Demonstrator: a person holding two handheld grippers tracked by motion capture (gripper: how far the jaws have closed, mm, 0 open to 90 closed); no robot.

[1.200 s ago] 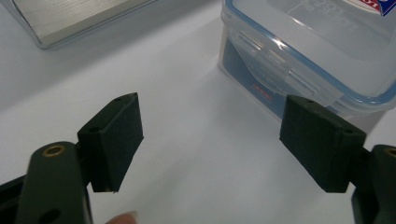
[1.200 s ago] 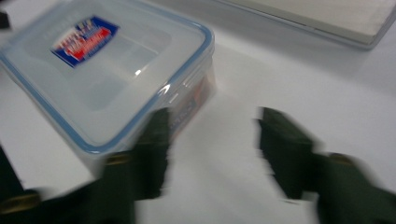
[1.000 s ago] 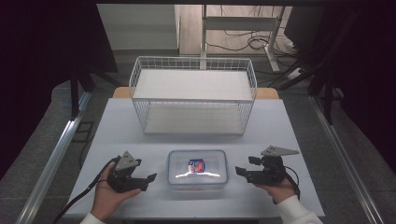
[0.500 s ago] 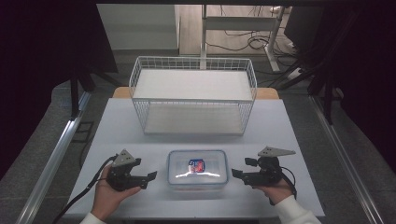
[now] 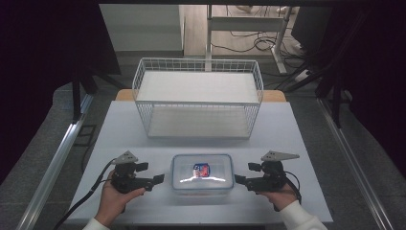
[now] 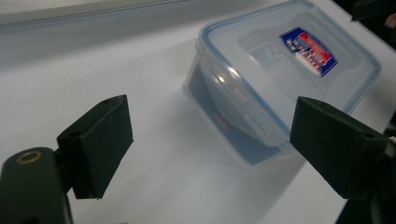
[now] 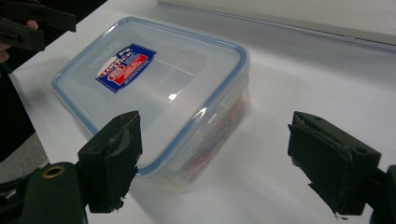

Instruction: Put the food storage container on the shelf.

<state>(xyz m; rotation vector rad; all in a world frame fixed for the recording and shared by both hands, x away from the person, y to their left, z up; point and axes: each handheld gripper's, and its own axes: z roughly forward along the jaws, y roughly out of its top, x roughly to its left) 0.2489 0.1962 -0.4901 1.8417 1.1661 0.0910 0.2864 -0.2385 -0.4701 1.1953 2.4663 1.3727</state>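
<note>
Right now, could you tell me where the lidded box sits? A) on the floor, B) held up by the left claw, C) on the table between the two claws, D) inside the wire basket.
C: the box rests on the table, flanked by both claws.

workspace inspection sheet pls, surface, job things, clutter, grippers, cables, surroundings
surface: white table, flat, bare around the things on it
job's things: clear lidded container with a blue seal and a red-blue label, lid on, lying flat at the near edge between the grippers
clutter: white wire basket at the far side, nothing in it
grippers: left gripper and right gripper each beside a short end of the container, jaws open and have just been opening, nothing between them, pads clear of the container
cables: black cable trails from the left gripper off the near edge; loose cables on the floor beyond the table
surroundings: dark curtains both sides, white desk legs behind
</note>
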